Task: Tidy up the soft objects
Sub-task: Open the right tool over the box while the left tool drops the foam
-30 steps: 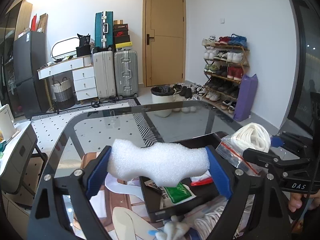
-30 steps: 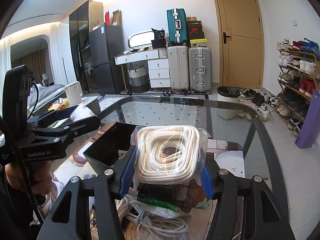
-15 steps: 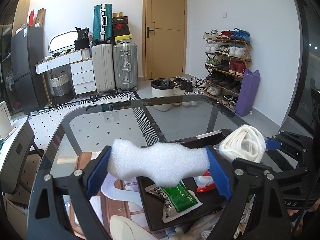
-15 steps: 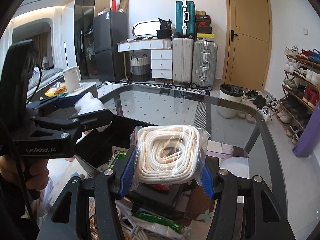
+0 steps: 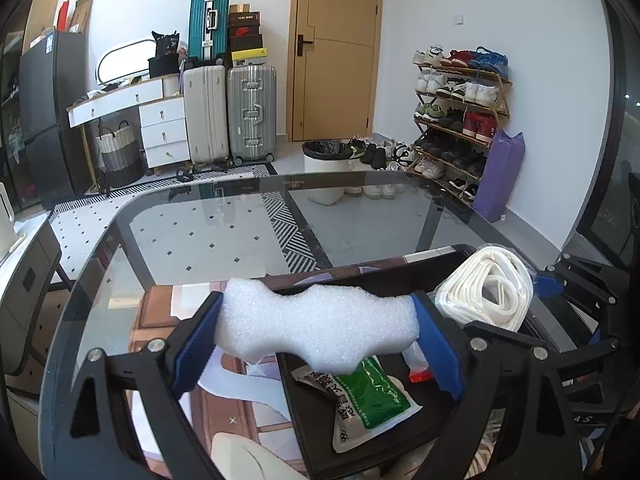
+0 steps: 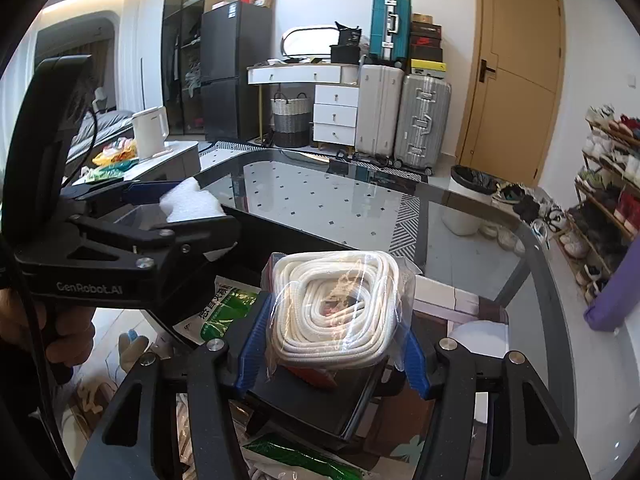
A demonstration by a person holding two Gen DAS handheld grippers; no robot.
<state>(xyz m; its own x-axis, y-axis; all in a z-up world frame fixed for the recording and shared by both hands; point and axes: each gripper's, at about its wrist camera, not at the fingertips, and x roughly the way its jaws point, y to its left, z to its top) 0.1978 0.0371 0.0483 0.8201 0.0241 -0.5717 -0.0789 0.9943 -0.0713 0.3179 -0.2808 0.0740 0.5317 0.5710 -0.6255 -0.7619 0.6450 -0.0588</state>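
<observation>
— Where did the foam piece (image 5: 316,328) sit against the black tray (image 5: 400,424)?

— It was clamped crosswise in the left gripper (image 5: 318,330), long axis running from one blue pad to the other; the tray lay below and a little to the right of it, with a green packet (image 5: 364,392) already inside.

— And the other hand?

— The right gripper (image 6: 330,312) was closed on the bagged coil of white rope (image 6: 334,308), held flat-on over the tray's near right part; I'd judge it the nearer of the two to a drop.

— Were they crowding each other?

— Close, but apart; from the right-hand view the left gripper hung over the tray's left edge, so the foam probably needed a short shift right and down to land inside.
</observation>
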